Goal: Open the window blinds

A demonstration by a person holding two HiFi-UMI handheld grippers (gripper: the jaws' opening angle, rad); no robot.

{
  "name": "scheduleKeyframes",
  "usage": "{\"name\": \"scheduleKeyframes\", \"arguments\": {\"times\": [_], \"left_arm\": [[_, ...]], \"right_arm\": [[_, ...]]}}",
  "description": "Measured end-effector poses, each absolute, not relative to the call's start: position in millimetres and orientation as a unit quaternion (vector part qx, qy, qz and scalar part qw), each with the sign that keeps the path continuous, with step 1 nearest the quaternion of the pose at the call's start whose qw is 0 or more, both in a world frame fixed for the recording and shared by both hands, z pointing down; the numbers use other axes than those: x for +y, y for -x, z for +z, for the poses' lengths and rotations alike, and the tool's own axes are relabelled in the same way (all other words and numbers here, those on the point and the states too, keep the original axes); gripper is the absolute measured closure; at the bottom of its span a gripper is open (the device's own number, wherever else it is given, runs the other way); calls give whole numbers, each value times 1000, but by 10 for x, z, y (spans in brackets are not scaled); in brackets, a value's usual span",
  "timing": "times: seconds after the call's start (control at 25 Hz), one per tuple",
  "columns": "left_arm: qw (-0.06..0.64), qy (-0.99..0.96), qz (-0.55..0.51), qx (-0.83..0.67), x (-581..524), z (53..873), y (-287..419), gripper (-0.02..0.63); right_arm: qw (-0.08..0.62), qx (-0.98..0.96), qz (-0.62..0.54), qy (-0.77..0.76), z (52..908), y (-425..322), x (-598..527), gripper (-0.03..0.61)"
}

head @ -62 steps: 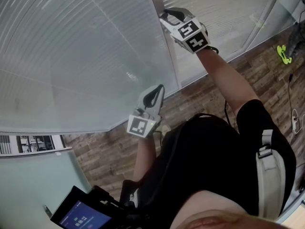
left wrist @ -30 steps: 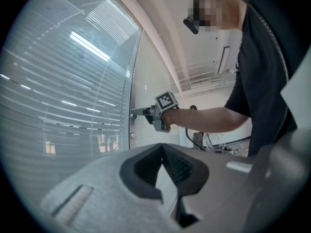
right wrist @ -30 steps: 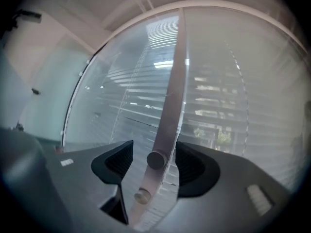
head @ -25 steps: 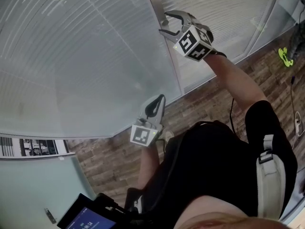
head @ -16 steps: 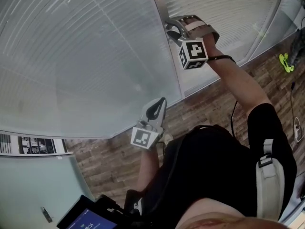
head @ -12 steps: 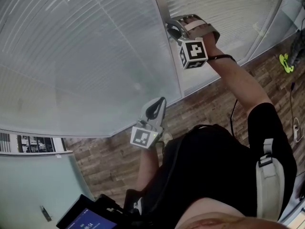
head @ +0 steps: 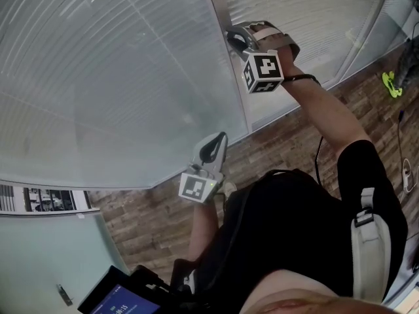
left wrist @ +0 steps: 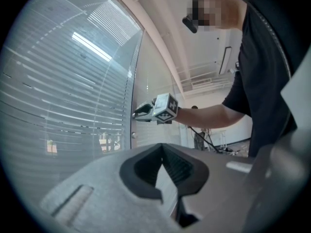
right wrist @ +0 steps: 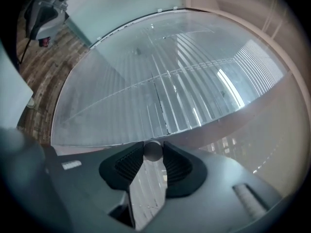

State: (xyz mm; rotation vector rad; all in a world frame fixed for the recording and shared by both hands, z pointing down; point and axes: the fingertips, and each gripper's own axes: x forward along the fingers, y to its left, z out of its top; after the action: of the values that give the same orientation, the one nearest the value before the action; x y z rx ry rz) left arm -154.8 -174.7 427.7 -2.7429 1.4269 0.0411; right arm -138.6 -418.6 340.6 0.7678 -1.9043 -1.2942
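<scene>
The person wears a black short-sleeved top (head: 288, 227), its right sleeve (head: 350, 159) ending above the elbow and leaving the forearm bare. A broad grey strap (head: 368, 257) with a lighter buckle (head: 366, 209) runs over the right shoulder. A thin dark band (head: 302, 78) circles the wrist of the right hand (head: 275, 44), and a thin black cable (head: 318, 159) trails beside that sleeve.

— What colours are on your feed?
— I see pale grey blinds (head: 118, 64), finely striped by slats, and a brown plank-patterned floor (head: 141, 218). The knob (right wrist: 153, 151) is silver, the fingers (right wrist: 127, 168) black and ribbed, the marker cube (head: 263, 72) white with black squares.
</scene>
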Motion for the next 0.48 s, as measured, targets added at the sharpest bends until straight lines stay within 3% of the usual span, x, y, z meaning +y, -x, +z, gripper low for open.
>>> {"name": "scheduleKeyframes", "arguments": {"times": [0.48], "left_arm": [[25, 887, 11, 461, -1729, 4285, 1519, 611]], "right_arm": [[218, -864, -288, -350, 3304, 1319, -4204, 445]]}}
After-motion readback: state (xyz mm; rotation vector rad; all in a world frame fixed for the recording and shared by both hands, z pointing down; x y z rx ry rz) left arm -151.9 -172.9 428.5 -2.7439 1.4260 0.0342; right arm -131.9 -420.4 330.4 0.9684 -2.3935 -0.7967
